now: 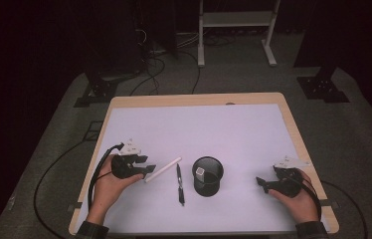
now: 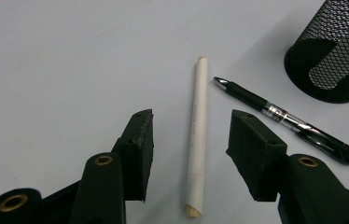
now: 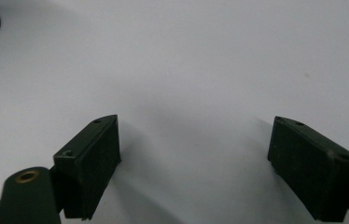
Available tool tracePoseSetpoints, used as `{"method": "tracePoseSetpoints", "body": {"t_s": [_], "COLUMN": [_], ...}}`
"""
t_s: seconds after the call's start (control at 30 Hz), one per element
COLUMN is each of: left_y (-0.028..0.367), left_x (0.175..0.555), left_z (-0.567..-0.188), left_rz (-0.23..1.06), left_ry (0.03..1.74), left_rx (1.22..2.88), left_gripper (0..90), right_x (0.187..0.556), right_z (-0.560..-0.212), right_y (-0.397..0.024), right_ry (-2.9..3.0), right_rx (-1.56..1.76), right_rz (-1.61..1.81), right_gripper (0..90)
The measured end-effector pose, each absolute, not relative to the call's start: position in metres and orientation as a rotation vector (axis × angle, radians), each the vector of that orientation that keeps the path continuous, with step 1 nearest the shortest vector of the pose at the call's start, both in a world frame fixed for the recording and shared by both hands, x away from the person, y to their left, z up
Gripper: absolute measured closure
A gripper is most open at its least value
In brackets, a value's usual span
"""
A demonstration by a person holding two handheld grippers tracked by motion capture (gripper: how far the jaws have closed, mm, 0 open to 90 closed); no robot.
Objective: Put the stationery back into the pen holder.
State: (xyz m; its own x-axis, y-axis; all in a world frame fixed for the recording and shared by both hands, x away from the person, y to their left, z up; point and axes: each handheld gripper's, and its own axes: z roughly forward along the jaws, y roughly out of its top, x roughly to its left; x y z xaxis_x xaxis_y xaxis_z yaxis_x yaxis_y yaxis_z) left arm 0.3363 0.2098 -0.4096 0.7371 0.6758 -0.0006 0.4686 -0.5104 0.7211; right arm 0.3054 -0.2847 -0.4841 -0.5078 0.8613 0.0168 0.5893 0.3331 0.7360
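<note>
The left hand-held gripper (image 2: 192, 154) lies low over the desk (image 1: 253, 124), its jaws half-wide either side of one white cylindrical stick (image 2: 198, 140), pads clear of it. The right hand-held gripper (image 3: 193, 163) rests near the desk's right edge, jaws wide, holding nothing. One black pen (image 2: 284, 119) lies just beside the stick; one black mesh cup (image 2: 333, 51) stands near.

room: dark | floor (image 1: 253, 74): grey carpet | white stand (image 1: 236, 20) behind table (image 1: 194, 98)

Stick (image 2: 197, 135): white, plain. Pen (image 2: 284, 119): black, silver tip and band. Cup (image 2: 335, 49): black mesh. Surface (image 1: 199, 127): white sheet, light wood edge. Both tongs (image 2: 189, 154) (image 3: 193, 168): black, brass rivets.
</note>
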Motion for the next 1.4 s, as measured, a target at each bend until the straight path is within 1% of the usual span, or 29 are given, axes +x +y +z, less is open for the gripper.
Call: {"method": "tracePoseSetpoints", "body": {"t_s": [0.23, 0.47, 0.8, 1.4], "left_y": [0.200, 0.193, 0.181, 0.157], "left_x": [0.347, 0.355, 0.371, 0.390], "left_z": [-0.407, -0.404, -0.402, -0.417], "left_rz": [0.336, 0.328, 0.316, 0.246], "left_ry": [0.859, 0.865, 0.865, 0.861], "left_rx": [2.220, 2.248, 2.277, 2.344], "left_gripper": [52.1, 54.6, 56.0, 58.9], "right_x": [0.305, 0.305, 0.305, 0.306], "right_z": [-0.484, -0.484, -0.484, -0.484], "right_y": [-0.285, -0.285, -0.285, -0.285], "right_ry": [2.227, 2.228, 2.228, 2.229], "right_rx": [1.282, 1.281, 1.282, 1.283], "right_rz": [0.991, 0.991, 0.992, 0.992], "right_gripper": [15.9, 15.9, 15.9, 15.9]}}
